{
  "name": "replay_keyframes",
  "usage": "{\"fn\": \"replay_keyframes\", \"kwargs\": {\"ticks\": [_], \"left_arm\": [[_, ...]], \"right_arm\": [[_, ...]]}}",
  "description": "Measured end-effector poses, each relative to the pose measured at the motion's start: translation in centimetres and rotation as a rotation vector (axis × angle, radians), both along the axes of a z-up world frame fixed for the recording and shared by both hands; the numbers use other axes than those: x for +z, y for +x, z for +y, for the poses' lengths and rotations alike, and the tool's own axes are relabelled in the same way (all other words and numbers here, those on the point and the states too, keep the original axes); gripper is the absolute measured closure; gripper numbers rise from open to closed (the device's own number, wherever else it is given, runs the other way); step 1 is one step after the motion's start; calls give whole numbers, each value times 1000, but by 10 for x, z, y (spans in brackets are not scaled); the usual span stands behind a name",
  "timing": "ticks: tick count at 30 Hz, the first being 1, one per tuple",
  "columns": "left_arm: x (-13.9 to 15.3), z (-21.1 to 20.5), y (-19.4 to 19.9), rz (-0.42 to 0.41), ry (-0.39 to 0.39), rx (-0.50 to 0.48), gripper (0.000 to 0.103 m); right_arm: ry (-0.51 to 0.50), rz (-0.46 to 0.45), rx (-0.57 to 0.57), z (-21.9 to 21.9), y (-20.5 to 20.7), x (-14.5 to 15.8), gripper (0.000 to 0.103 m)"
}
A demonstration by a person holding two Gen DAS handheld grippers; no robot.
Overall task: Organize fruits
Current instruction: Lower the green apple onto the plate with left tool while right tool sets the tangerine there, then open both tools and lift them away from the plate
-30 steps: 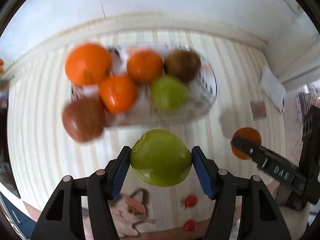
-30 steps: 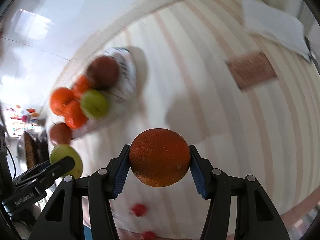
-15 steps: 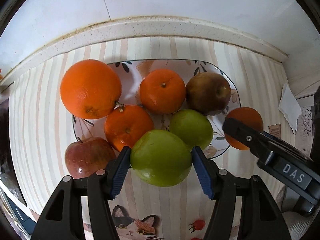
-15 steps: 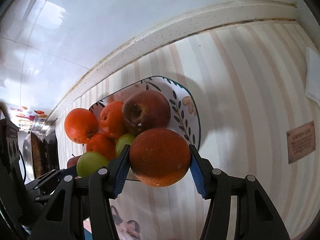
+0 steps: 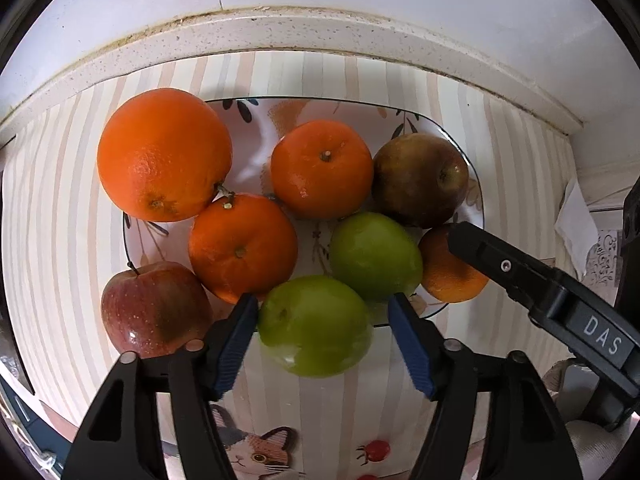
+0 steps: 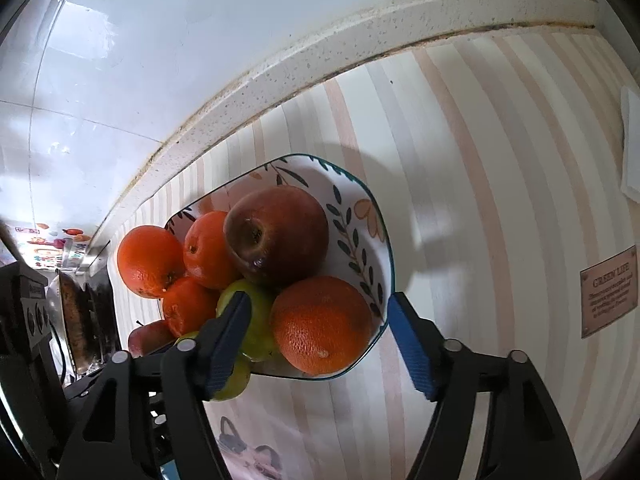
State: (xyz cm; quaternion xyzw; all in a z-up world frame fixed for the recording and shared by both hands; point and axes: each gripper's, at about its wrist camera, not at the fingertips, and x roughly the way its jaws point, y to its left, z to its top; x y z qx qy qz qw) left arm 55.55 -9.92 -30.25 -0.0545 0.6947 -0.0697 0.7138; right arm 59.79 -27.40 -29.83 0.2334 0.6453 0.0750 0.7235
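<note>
Your left tool [image 5: 322, 320] brackets a green apple [image 5: 316, 326] that sits at the near rim of the floral plate [image 5: 256, 114]; the blue pads [image 5: 236, 346] stand a little off the apple's sides, so the fingers are spread rather than clamped. Just behind it on the plate lies a second green apple [image 5: 374, 256], touching it. To the left of that pair sit a tangerine [image 5: 242, 248] and, behind it, another tangerine [image 5: 322, 168], with a large orange [image 5: 164, 154] perched on the plate's far left rim. A dark brownish-red apple [image 5: 420, 178] fills the plate's right side. A red apple [image 5: 154, 308] rests on the tabletop [image 5: 60, 220] just off the plate's near left edge, beside your left tool's finger. At the plate's near right corner sits a rough-skinned orange [image 6: 322, 328], and your right tool [image 6: 320, 336] straddles it with the fingers apart; there is a clear gap between the right pad [image 6: 412, 354] and the fruit, and the orange rests against the brownish-red apple and the green apple inside the rim. In the left wrist view one finger of that right tool crosses in front of this orange. The tabletop is covered with a striped cloth [image 6: 480, 160] printed with a cat [image 5: 256, 456] near your side, and a speckled ledge [image 5: 320, 28] runs along the white wall behind the plate. A folded white paper [image 5: 576, 224] lies well off to the right.
</note>
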Motion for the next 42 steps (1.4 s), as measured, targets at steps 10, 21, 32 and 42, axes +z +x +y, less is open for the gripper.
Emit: {"fn": "replay_keyframes", "kwargs": {"ticks": [10, 21, 32, 42], "left_arm": [[49, 11, -22, -99, 31, 17, 16], [95, 29, -67, -227, 111, 31, 16], [126, 41, -107, -320, 135, 75, 16], [166, 46, -145, -397, 121, 56, 16]], "right_arm": [[-156, -98, 41, -8, -16, 45, 12], [-302, -194, 148, 19, -69, 93, 8], [-336, -325, 163, 30, -122, 160, 7], [-344, -397, 128, 35, -168, 208, 6]]}}
